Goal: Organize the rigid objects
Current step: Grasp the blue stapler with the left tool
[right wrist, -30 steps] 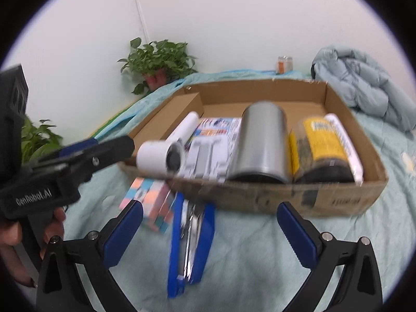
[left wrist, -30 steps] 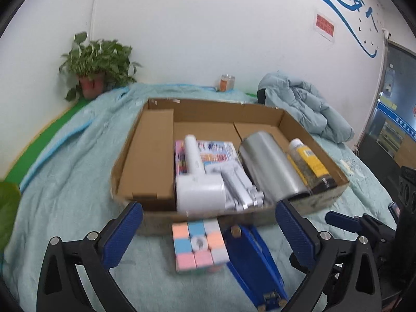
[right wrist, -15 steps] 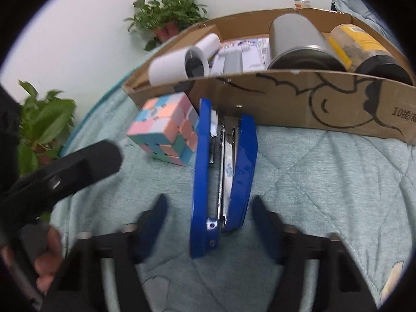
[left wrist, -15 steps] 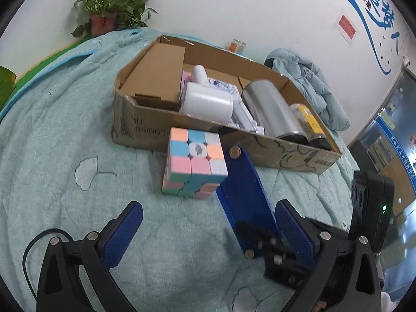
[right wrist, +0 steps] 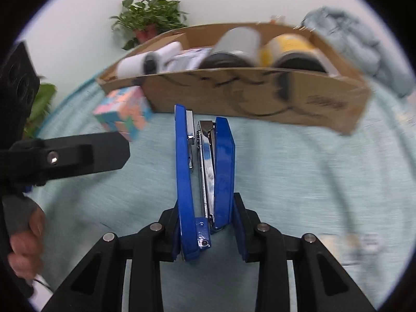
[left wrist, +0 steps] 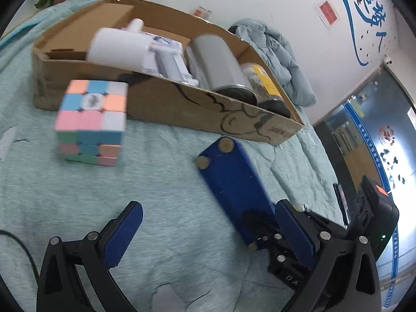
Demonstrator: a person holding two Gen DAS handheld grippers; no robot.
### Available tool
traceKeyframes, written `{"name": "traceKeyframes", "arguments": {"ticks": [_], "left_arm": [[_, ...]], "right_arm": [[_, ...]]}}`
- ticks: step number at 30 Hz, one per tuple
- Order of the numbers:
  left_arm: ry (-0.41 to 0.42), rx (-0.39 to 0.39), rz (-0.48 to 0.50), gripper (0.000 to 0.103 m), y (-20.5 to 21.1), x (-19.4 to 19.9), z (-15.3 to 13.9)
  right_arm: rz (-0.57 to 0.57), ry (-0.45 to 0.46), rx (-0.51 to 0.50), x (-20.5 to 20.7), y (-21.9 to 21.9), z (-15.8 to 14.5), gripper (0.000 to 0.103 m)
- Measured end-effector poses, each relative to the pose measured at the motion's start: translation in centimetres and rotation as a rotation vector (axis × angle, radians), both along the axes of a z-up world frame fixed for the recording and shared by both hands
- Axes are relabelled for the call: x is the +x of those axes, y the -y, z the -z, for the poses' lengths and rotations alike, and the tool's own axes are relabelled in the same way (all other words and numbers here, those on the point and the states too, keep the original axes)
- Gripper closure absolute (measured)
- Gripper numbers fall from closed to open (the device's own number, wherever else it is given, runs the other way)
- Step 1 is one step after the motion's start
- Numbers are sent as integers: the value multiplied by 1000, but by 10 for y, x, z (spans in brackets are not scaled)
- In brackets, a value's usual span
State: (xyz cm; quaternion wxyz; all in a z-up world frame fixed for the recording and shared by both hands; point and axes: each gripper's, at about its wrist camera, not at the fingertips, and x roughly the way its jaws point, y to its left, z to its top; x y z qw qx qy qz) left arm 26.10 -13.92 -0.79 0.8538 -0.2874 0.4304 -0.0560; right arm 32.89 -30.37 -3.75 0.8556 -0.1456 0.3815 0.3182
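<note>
The stapler (right wrist: pixel 205 171) is pinched at its hinge end by the right tool (right wrist: pixel 208 223), whose jaws have just been closing, presumably so it can be lifted into the box (right wrist: pixel 260 101). The left tool (left wrist: pixel 208 236) is held spread near the cube (left wrist: pixel 91 119), on the blanket just beside the box.

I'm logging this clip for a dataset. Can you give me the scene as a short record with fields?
surface: teal quilt
box: cardboard, holding a white roller, steel can and yellow jar
outside box: cube, blue stapler
right tool: just closed, shut on stapler's rear end
left tool: open, empty
background: plant, jacket
</note>
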Motion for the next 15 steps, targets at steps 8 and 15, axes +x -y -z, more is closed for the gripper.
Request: {"name": "traceKeyframes", "arguments": {"ticks": [8,15], "left_arm": [[13,-49,4,1,2,10,0],[-27,-103,-14,1,-12,2,8]], "right_arm": [[-19,306,-266,-17,8,1,70],[-216,203,5,-41,11,-13,43]]}}
